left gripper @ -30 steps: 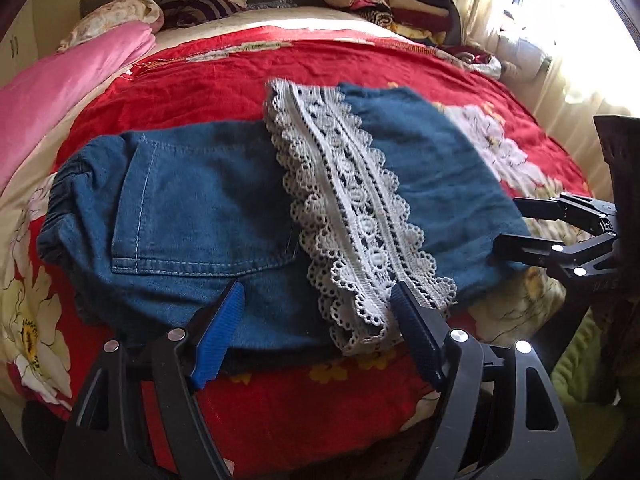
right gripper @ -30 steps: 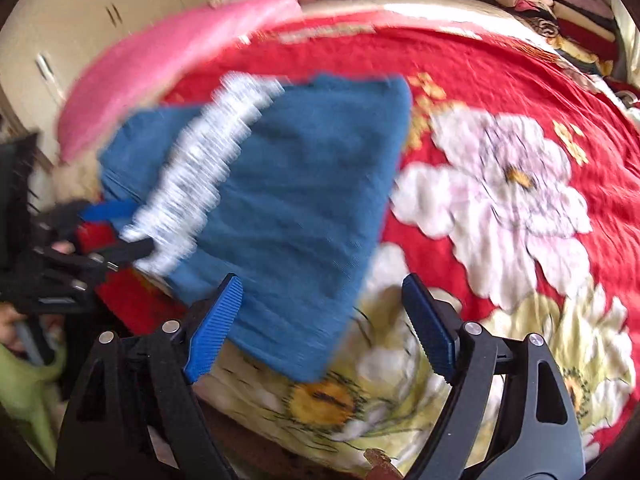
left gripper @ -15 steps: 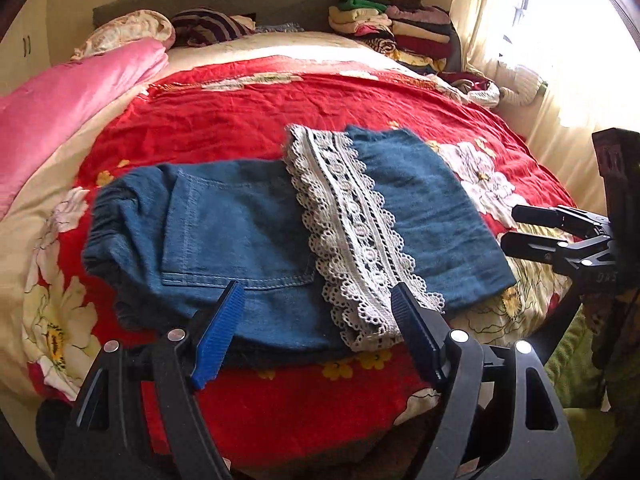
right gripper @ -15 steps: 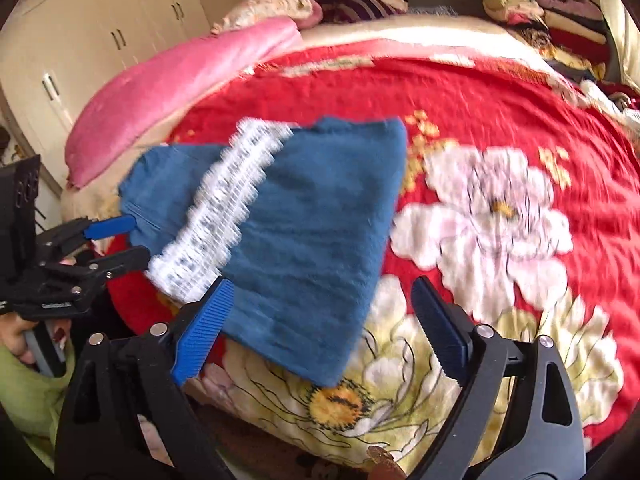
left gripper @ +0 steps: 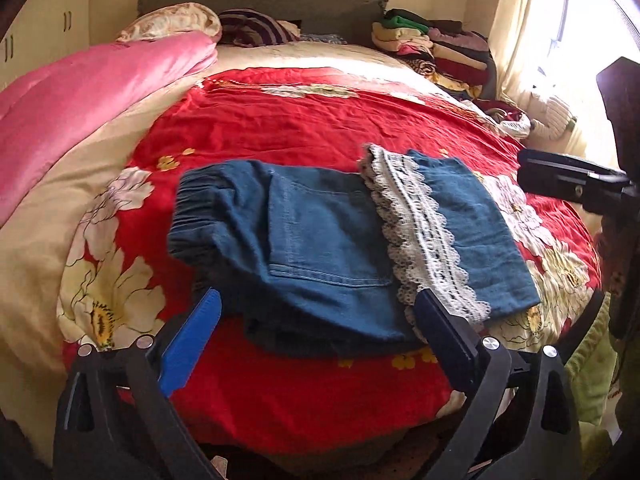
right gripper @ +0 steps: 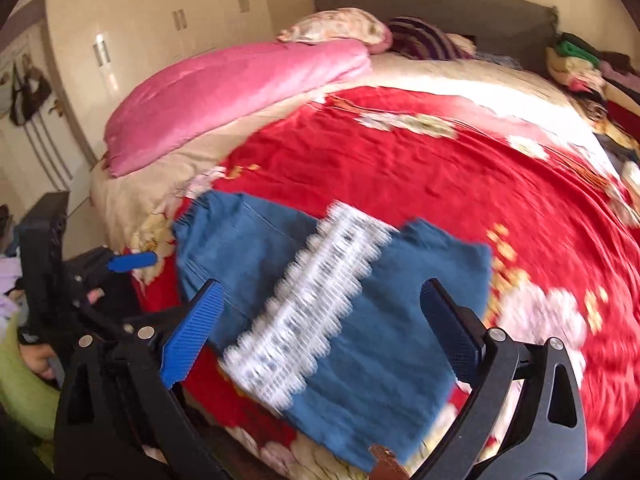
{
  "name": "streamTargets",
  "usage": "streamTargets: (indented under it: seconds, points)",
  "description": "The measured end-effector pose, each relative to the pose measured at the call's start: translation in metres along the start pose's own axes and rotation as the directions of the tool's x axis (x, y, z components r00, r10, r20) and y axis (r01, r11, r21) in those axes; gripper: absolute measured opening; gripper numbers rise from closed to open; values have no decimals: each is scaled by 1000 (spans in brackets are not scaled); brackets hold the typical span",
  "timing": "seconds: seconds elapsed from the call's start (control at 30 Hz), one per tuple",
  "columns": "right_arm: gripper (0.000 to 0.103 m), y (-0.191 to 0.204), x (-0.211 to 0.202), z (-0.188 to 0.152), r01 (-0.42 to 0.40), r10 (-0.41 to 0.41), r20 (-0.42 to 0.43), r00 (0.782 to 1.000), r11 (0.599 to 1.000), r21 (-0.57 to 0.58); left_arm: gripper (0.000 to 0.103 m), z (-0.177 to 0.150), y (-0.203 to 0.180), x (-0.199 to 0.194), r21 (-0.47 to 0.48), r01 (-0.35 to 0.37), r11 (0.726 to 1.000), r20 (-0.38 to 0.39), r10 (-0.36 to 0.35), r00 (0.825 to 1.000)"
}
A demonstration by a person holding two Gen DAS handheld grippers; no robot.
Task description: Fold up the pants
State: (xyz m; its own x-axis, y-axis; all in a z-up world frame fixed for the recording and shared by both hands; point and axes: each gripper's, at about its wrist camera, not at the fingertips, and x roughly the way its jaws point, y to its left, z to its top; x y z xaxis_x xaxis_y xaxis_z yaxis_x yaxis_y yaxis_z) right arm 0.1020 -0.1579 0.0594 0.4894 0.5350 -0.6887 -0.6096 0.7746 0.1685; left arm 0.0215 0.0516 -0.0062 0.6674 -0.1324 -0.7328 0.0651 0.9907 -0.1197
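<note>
Blue denim pants point(left gripper: 320, 248) lie folded on the red floral bedspread point(left gripper: 304, 128), with the white lace hem point(left gripper: 424, 232) laid across the top and the elastic waistband at the left. My left gripper point(left gripper: 320, 320) is open and empty, held above the near edge of the pants. My right gripper point(right gripper: 320, 320) is open and empty, held above the pants point(right gripper: 360, 320), whose lace hem point(right gripper: 308, 312) is blurred in that view. The right gripper also shows at the right edge of the left wrist view point(left gripper: 568, 180).
A pink quilt point(left gripper: 80, 100) lies along the bed's left side. Pillows point(left gripper: 172, 24) and a stack of folded clothes point(left gripper: 432, 48) sit at the headboard. A bright curtained window point(left gripper: 560, 40) is at the right. A white wardrobe point(right gripper: 140, 40) stands beyond the bed.
Both grippers have pulled up and back from the pants, which now look smaller. The right gripper has swung left, blurring its view. Both stayed open; the pants have not moved.
</note>
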Motion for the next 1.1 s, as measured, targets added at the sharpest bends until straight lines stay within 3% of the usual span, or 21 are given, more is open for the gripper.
streamTargets:
  seconds: [0.17,0.37,0.43,0.47,0.5,0.53,0.6,0.63,0.67,0.93,1.03,1.07,1.1]
  points:
    - [93,25,27,26,-24,21,-37,999,996,-85,97,-4,26,4,-52,-20,998,-11,19,1000]
    - [93,49,69,50,-75,61,-100,993,987,-144,96,-15,61,14,-172,31,985,-33,-37,999]
    - [93,58,85,57,-96,76,-126,989,982,-162,94,-16,69,18,-222,91,971,-25,-99,995]
    - [93,63,94,62,-113,90,-143,986,980,-166,89,-18,71,20,-245,119,962,-22,-128,992]
    - [93,65,99,64,-124,99,-152,983,978,-167,71,-19,75,23,-279,158,947,-18,-170,985]
    - [93,69,108,67,-140,112,-168,979,976,-168,63,-20,77,25,-298,175,938,-17,-189,982]
    - [93,75,123,72,-168,132,-201,971,971,-171,61,-21,80,31,-330,205,921,-14,-222,975]
    - [93,79,134,74,-185,143,-226,963,967,-176,51,-23,80,34,-345,222,912,-11,-240,971]
    - [93,82,142,75,-197,149,-246,958,963,-183,48,-24,79,36,-350,231,908,-12,-251,968]
    - [93,116,199,79,-247,155,-346,925,938,-243,47,-27,73,54,-350,233,907,-33,-260,965]
    - [93,118,221,71,-282,184,-394,900,936,-209,50,-28,73,57,-359,241,902,-29,-269,963]
    - [90,117,228,68,-305,207,-414,886,934,-186,52,-28,73,59,-365,250,897,-27,-279,960]
    - [76,116,232,64,-332,238,-431,870,930,-158,58,-29,73,59,-370,259,892,-25,-289,957]
